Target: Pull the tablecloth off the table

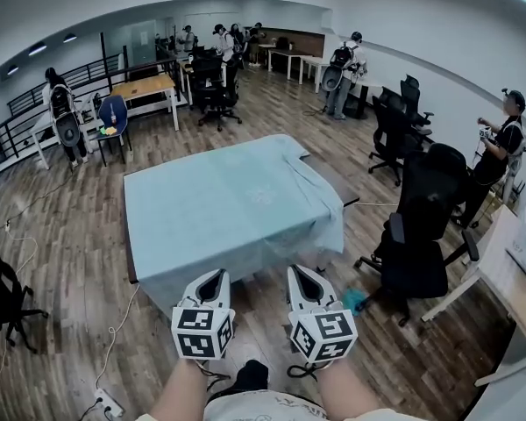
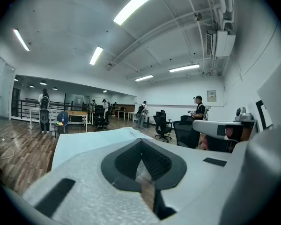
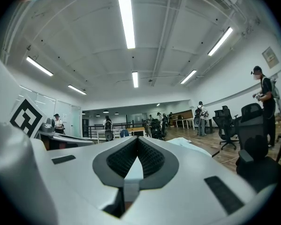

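Note:
A light blue tablecloth (image 1: 228,204) covers the table, and one dark bare strip of the table (image 1: 335,182) shows at its far right. The cloth hangs over the near edge. My left gripper (image 1: 216,275) and right gripper (image 1: 298,272) are side by side just at that near edge, both pointing toward the table. In the left gripper view the jaws (image 2: 141,142) meet at the tips with the tablecloth (image 2: 84,142) stretching beyond them. In the right gripper view the jaws (image 3: 137,139) are likewise shut, with the tablecloth (image 3: 193,145) off to the right. I see nothing pinched in either.
A black office chair (image 1: 425,226) stands close to the table's right side, with a teal object (image 1: 355,301) on the floor by it. A white desk (image 1: 508,261) is at far right. Cables (image 1: 114,340) trail on the wooden floor at left. People, desks and chairs fill the far room.

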The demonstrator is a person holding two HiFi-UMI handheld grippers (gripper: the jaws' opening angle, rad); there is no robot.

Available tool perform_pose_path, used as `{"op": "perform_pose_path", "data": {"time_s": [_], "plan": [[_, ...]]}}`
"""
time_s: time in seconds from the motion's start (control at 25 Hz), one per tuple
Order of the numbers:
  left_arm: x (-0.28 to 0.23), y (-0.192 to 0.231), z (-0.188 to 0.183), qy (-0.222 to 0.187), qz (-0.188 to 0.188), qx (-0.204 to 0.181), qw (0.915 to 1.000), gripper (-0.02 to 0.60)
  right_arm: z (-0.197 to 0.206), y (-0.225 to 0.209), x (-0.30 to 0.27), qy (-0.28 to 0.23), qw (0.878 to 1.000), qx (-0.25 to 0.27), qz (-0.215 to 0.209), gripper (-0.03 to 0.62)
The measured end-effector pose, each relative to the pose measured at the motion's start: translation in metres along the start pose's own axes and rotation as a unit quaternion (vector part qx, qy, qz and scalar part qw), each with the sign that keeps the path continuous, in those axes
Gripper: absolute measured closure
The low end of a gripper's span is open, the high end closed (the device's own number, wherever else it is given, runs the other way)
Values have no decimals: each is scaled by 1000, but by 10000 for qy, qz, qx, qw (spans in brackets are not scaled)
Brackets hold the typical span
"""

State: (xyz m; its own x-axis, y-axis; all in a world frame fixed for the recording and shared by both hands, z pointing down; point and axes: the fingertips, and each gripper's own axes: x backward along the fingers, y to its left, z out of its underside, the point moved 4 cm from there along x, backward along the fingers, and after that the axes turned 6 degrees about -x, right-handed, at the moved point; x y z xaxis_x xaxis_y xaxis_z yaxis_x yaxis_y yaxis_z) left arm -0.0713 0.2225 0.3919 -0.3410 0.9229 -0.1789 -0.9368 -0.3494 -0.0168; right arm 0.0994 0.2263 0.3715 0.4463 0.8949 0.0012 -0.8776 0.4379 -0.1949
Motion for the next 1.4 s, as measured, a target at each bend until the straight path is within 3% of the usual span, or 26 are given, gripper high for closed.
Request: {"op": "perform_pose_path", "data": {"time_s": [0.52,1.4], "plan": [[-88,37,-21,-106,59,-33,9999,571,-9,-36,-86,8,9998,177,16,580],[-248,150,-34,22,-223,280,9994,571,-5,-84,-286,407,9982,382,-213,580]]}}
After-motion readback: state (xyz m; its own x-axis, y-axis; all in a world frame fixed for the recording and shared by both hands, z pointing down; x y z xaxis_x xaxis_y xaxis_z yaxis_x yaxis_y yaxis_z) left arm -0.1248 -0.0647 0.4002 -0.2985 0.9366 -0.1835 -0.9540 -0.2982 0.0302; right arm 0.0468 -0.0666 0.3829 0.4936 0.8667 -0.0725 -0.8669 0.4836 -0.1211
